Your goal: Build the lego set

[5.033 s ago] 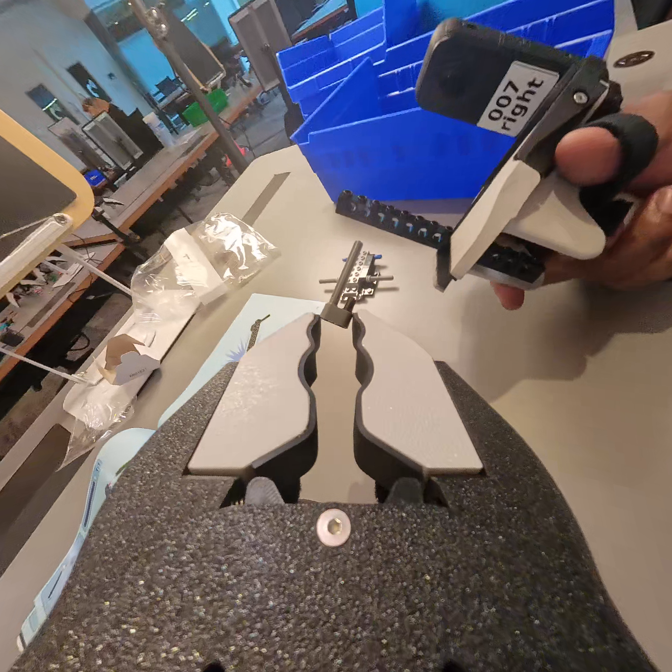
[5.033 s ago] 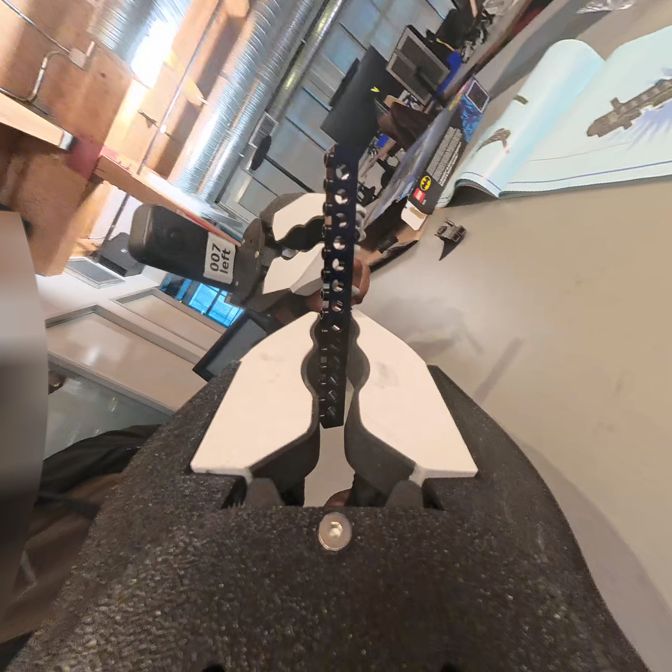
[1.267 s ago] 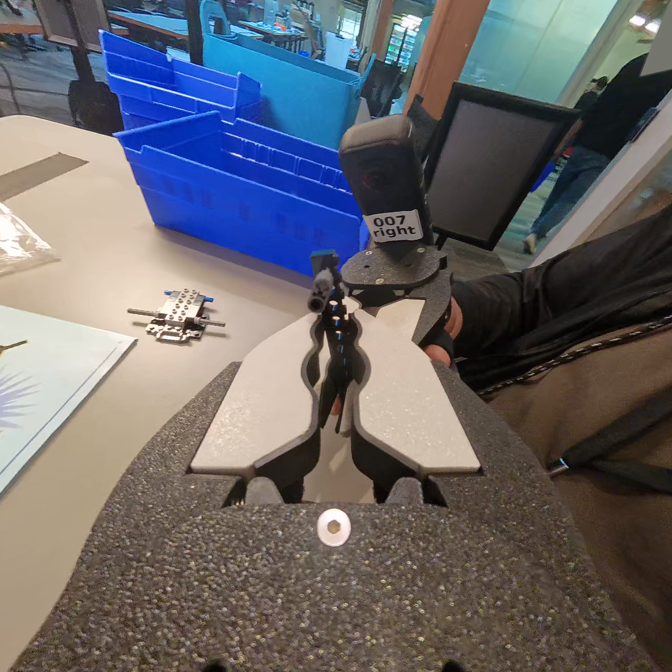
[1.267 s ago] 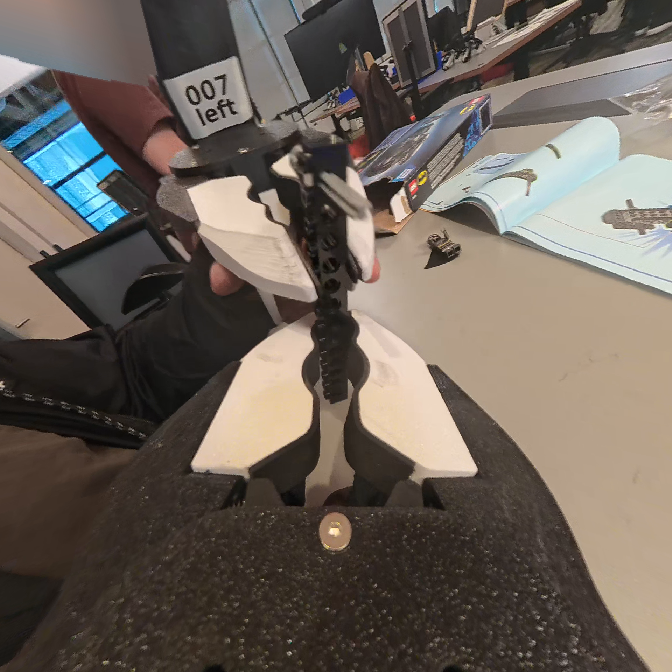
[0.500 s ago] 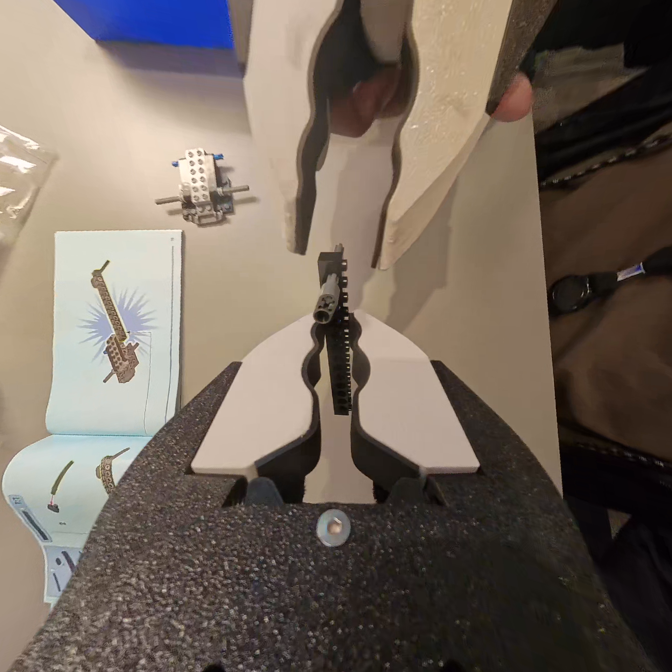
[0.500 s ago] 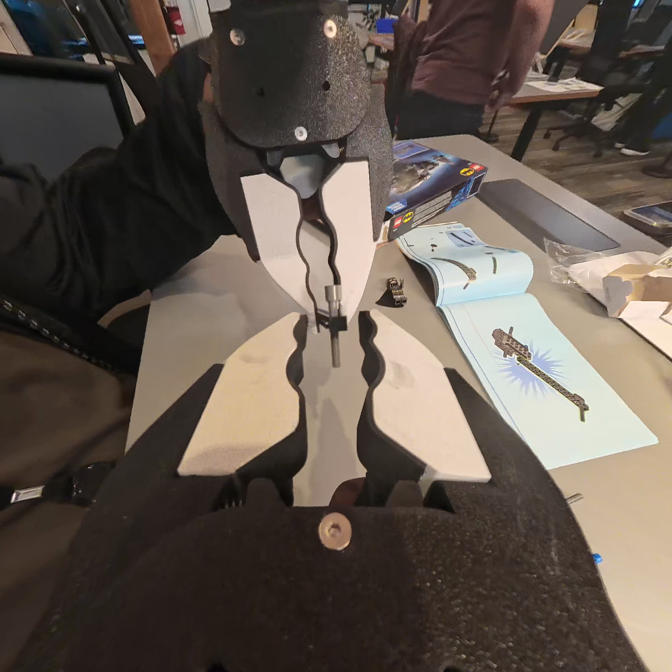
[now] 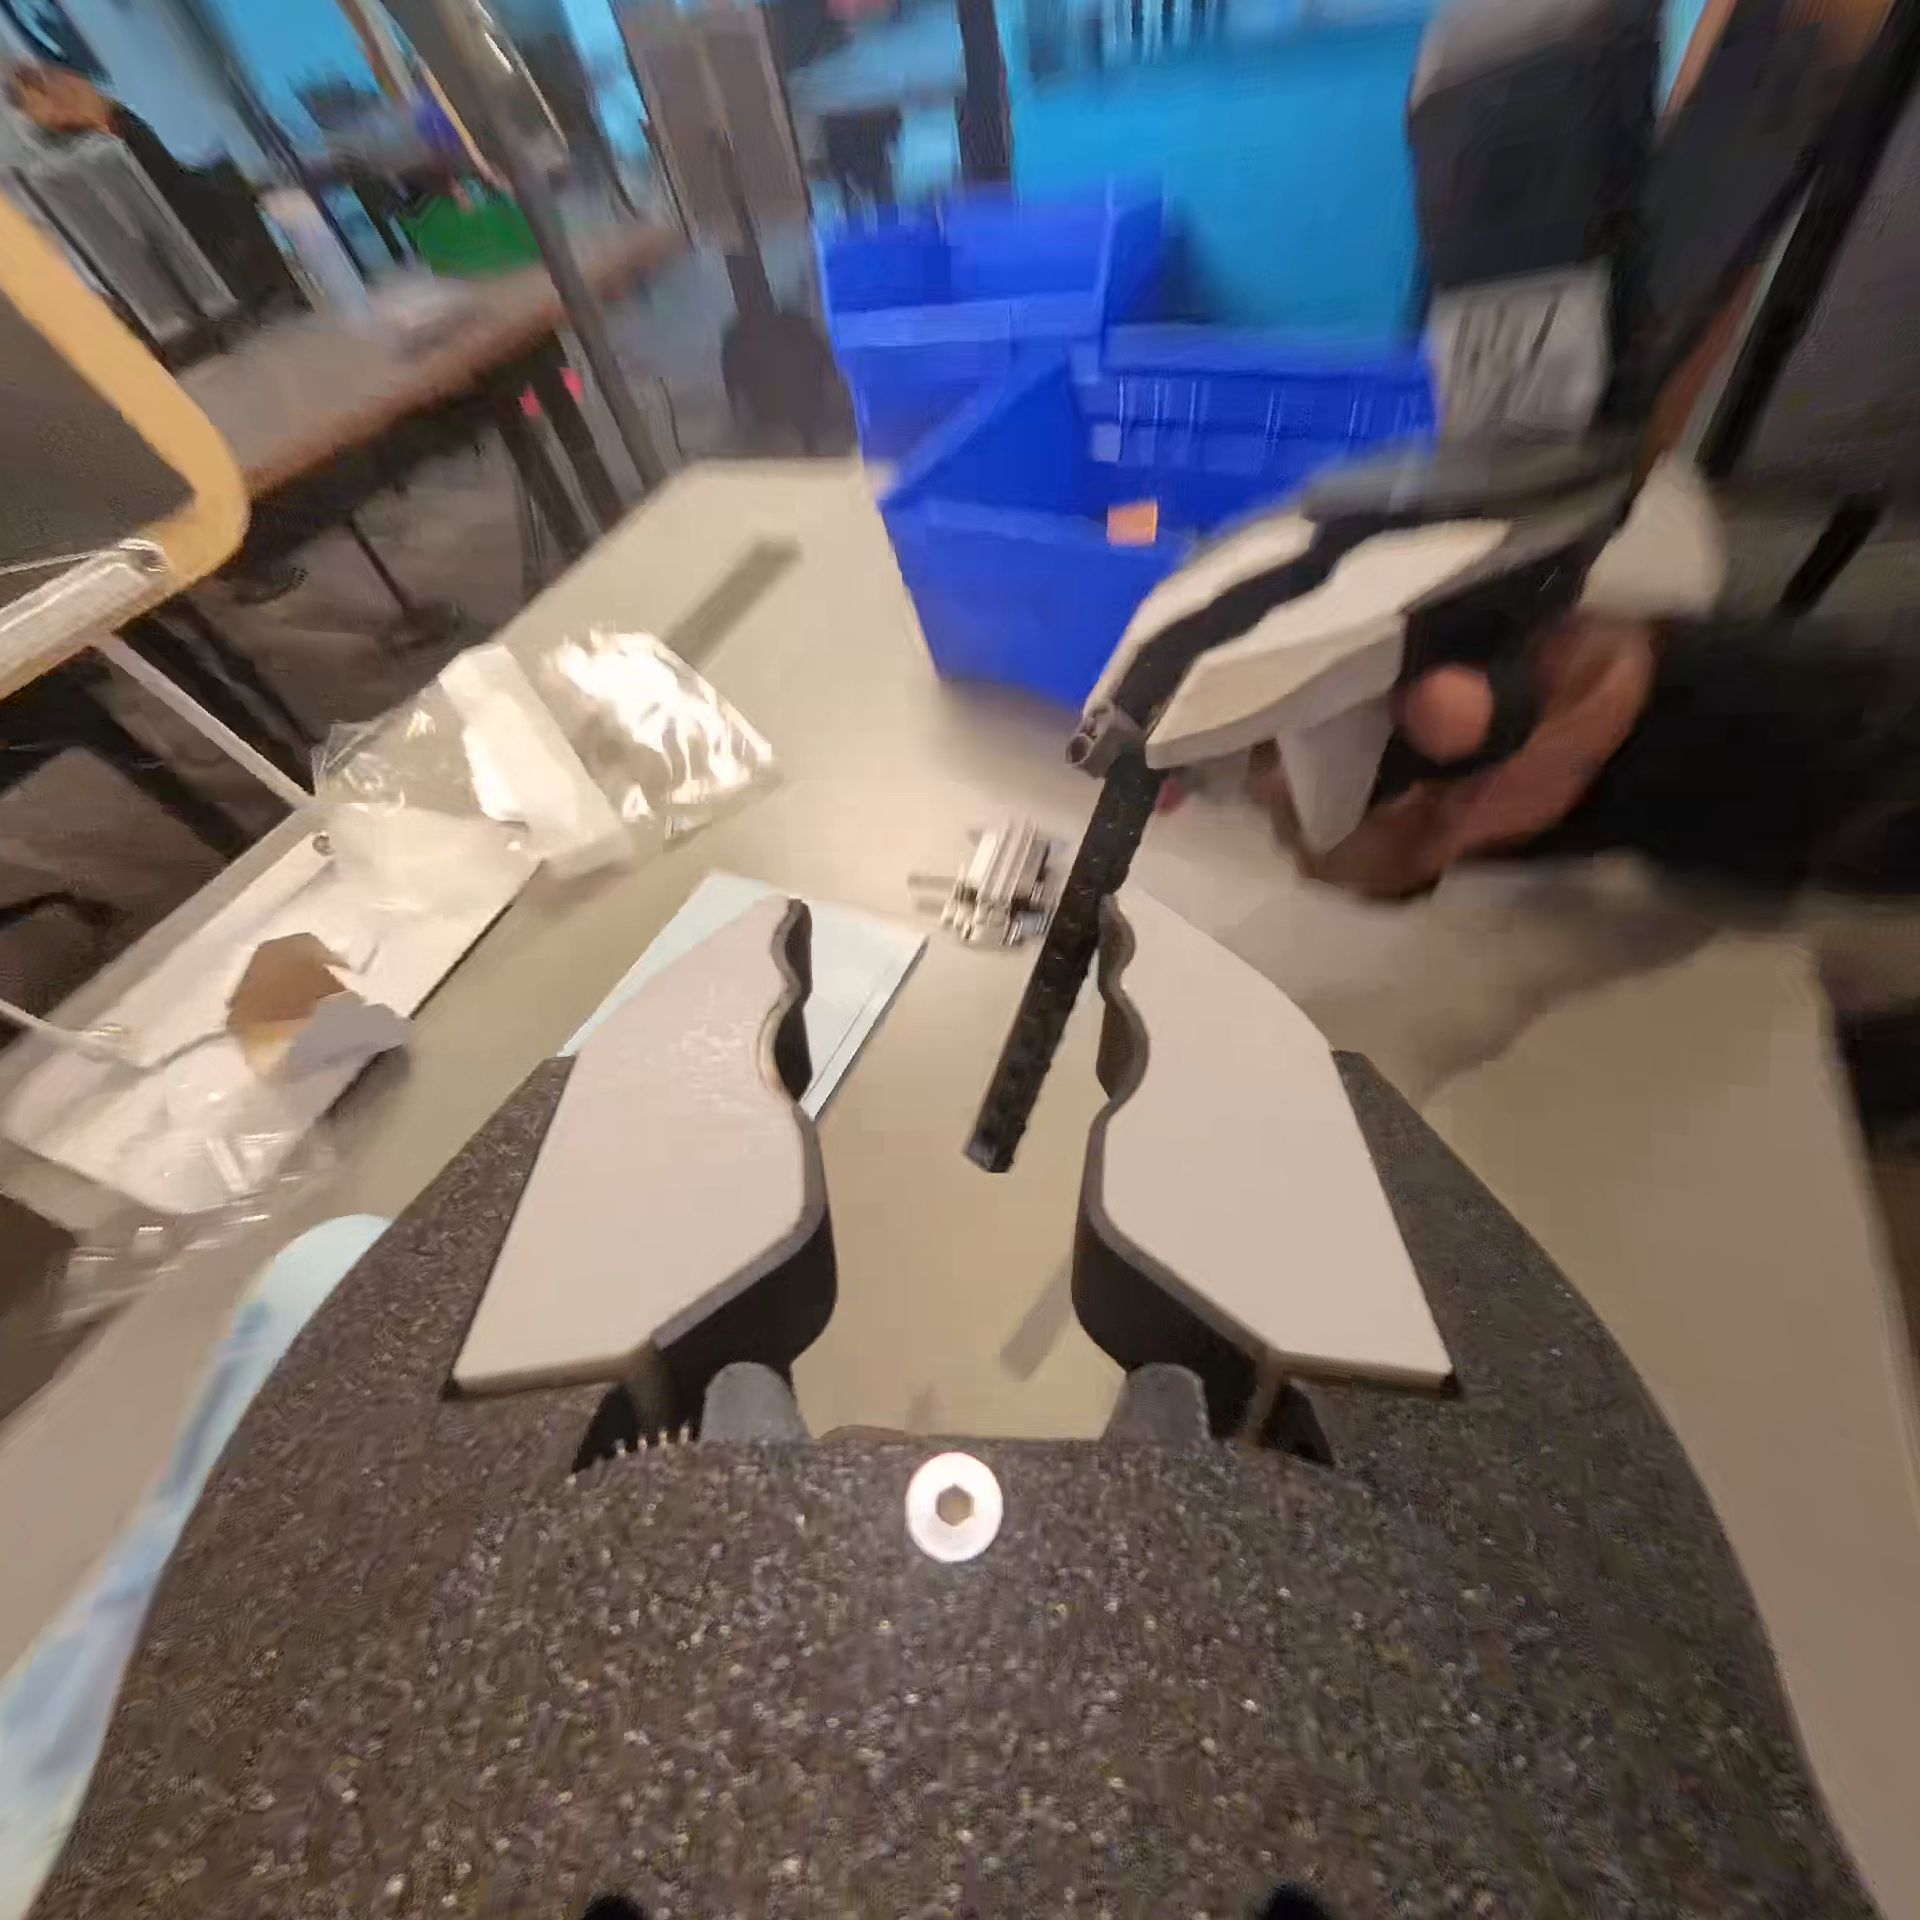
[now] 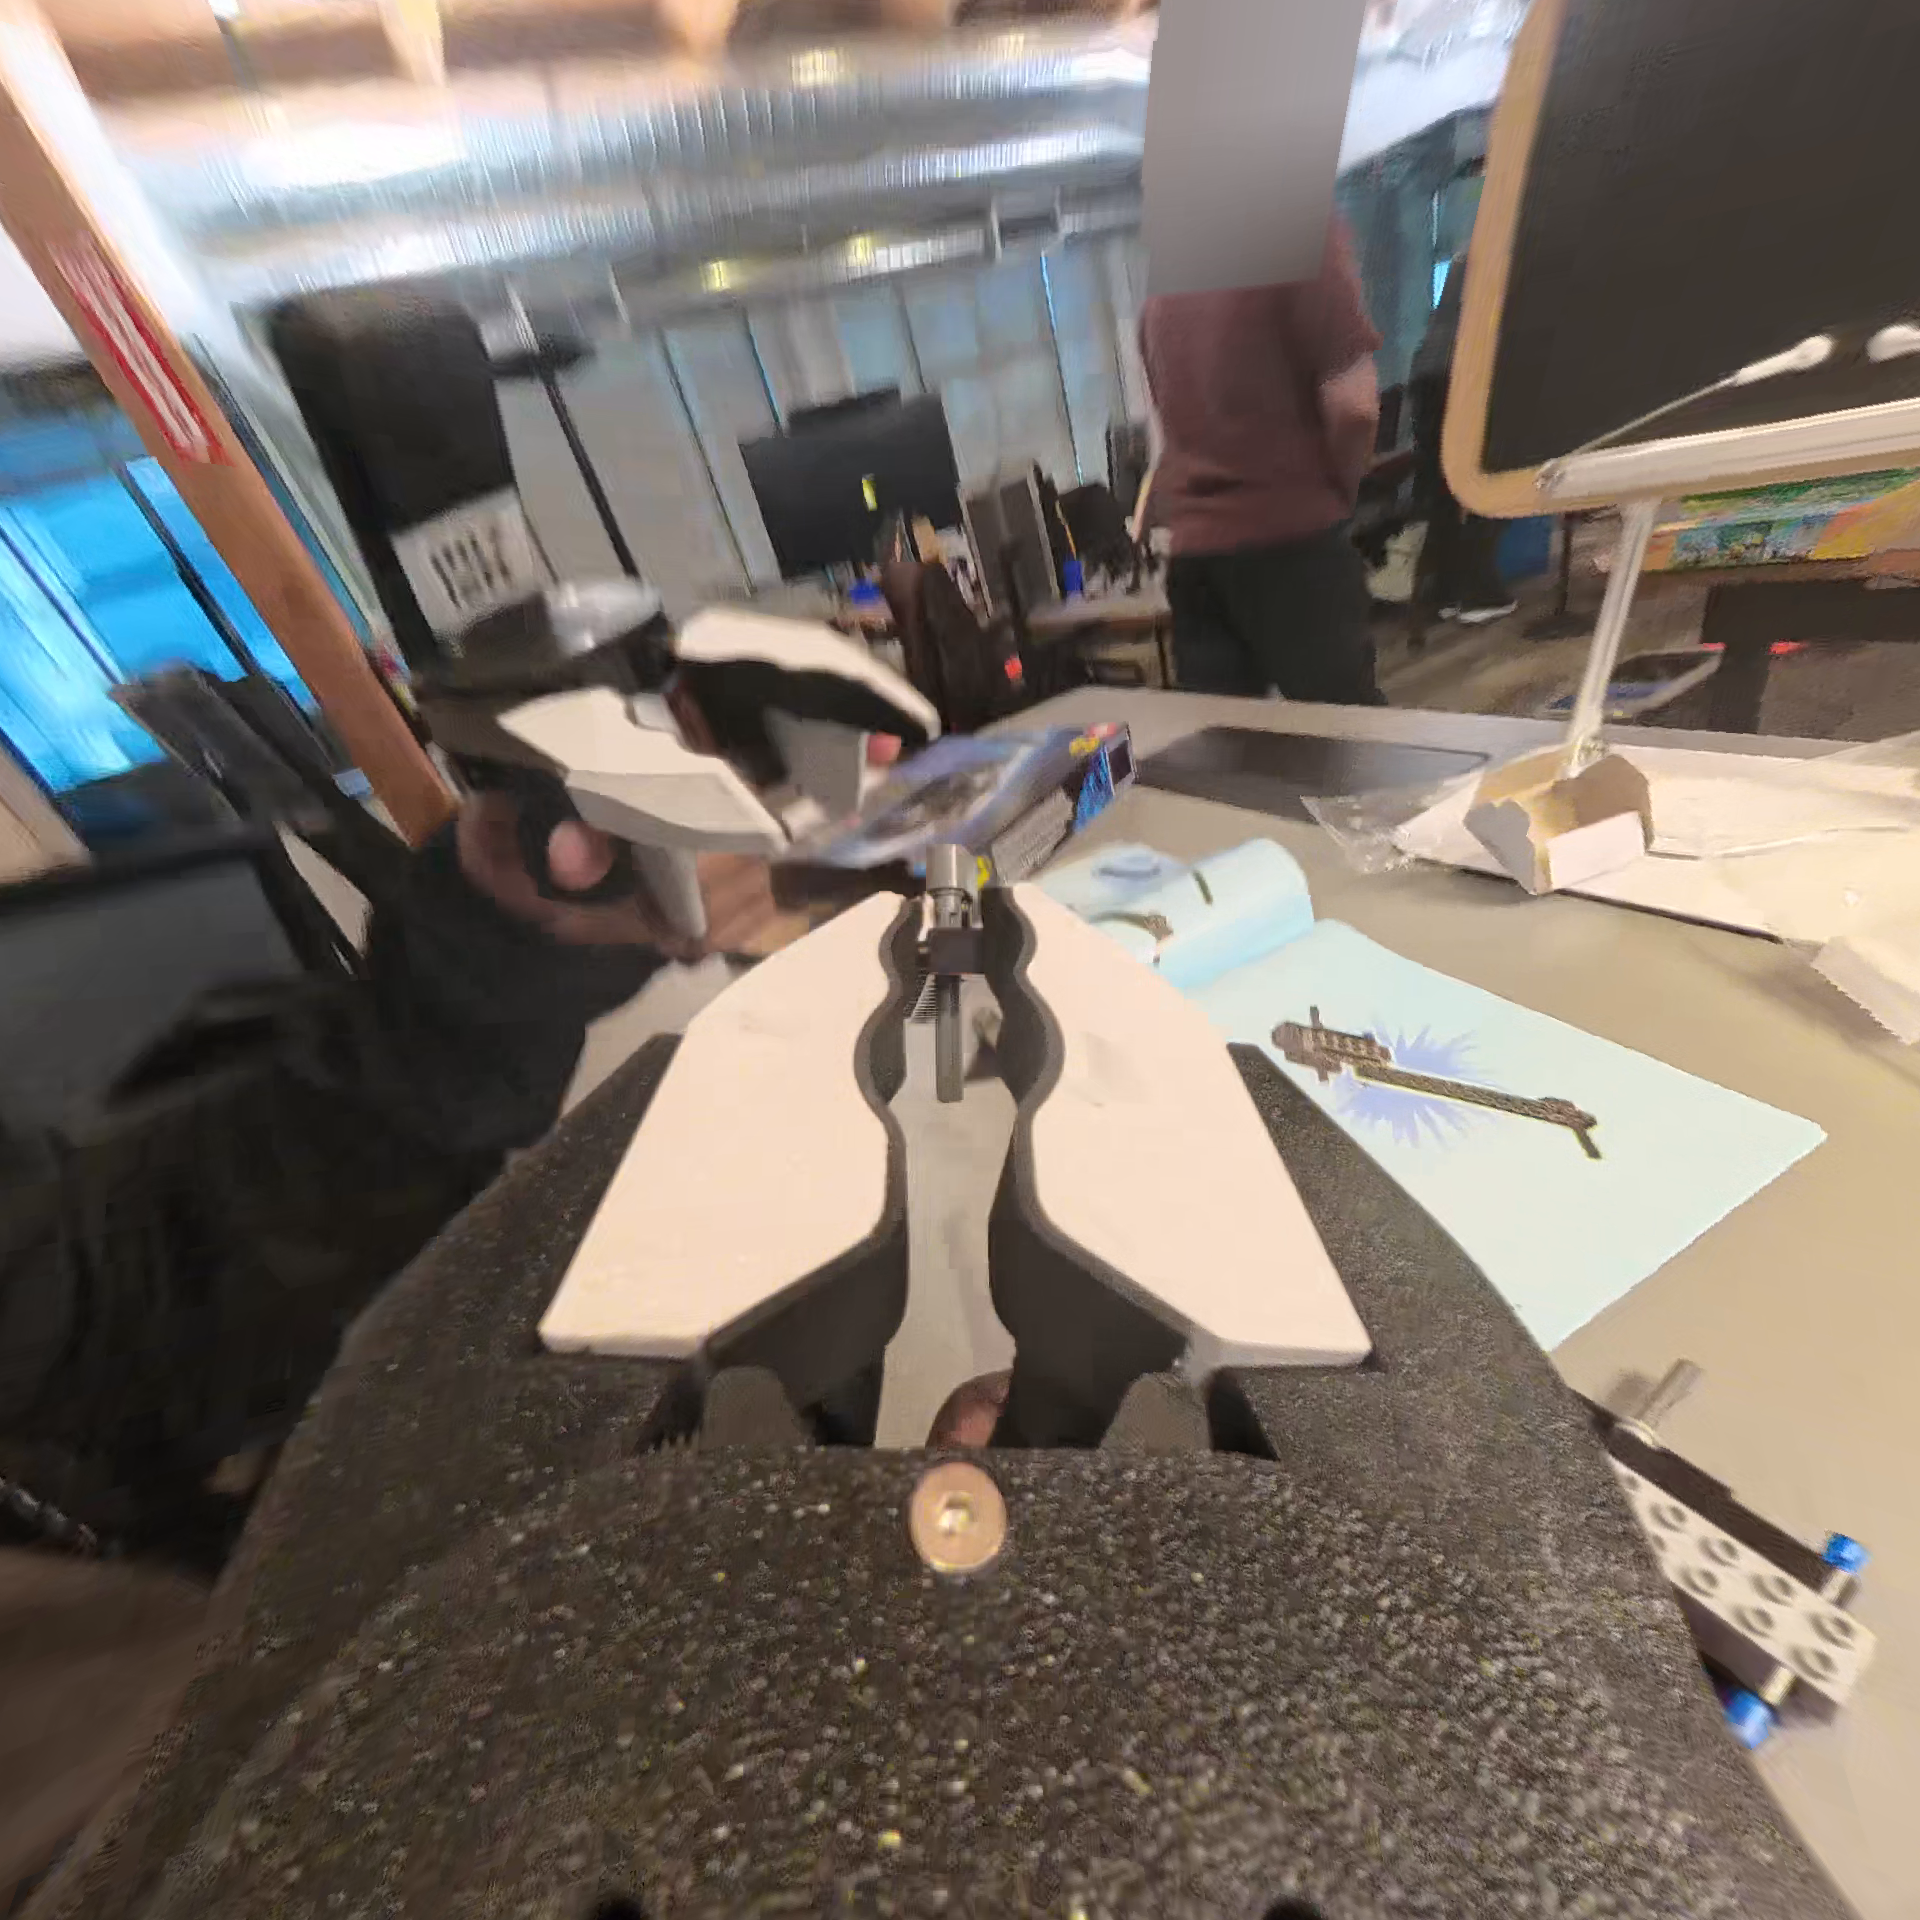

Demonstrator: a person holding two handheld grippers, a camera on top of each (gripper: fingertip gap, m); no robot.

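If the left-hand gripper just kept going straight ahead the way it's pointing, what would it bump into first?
Probably the small grey brick assembly on the table, just past the open left gripper; the blue bins stand farther on. The black beam slants along its right finger. Blur makes depth uncertain.

Two handheld grippers: the left gripper [image 7: 945, 914] and the right gripper [image 8: 956, 914]. One long black studded beam [image 7: 1081, 935]. One small grey brick assembly [image 7: 992, 883]. One open pale-blue instruction booklet [image 8: 1507, 1143]. Stacked blue plastic bins [image 7: 1091, 520], number unclear.
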